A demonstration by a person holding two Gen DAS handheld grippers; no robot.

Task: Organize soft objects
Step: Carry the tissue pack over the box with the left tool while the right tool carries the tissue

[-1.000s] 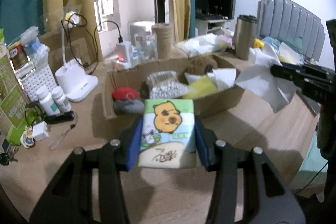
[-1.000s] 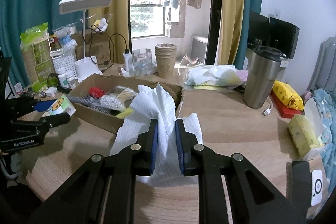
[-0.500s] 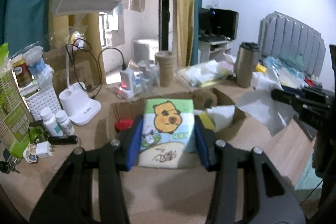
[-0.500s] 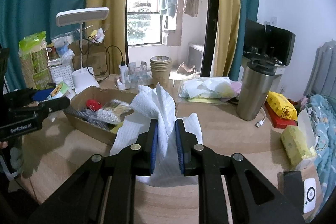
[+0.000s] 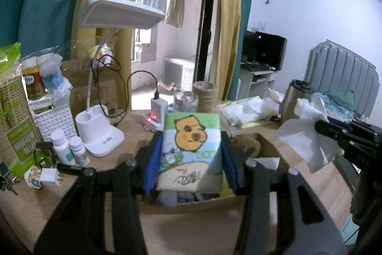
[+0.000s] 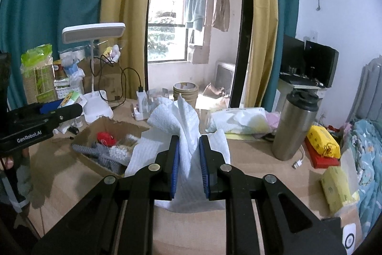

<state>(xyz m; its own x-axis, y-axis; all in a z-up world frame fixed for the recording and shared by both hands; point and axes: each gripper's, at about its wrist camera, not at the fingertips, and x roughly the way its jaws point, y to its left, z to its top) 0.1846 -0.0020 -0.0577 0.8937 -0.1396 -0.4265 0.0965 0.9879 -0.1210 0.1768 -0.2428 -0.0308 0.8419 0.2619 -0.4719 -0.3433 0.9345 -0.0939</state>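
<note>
My left gripper (image 5: 189, 157) is shut on a tissue pack (image 5: 191, 149) printed with a cartoon capybara and holds it above the near edge of an open cardboard box (image 5: 191, 209). The box (image 6: 105, 122) holds a red item (image 6: 106, 136), grey knitted pieces (image 6: 100, 152) and a white beaded bundle. My right gripper (image 6: 188, 159) is shut on a crumpled white paper towel (image 6: 181, 123) and holds it above the box's right end. The paper towel (image 5: 303, 135) and the right gripper also show at the right of the left wrist view.
A white desk lamp (image 5: 105, 130), a white basket, pill bottles (image 5: 69, 149) and a charger crowd the table's left. A stack of paper cups (image 6: 185, 93), a steel tumbler (image 6: 294, 128), a pile of cloths (image 6: 241, 122) and yellow packs (image 6: 336, 185) stand at the back and right.
My left gripper rose and moved forward with the tissue pack, from before the box to over its near edge. My right gripper rose slightly with the paper towel.
</note>
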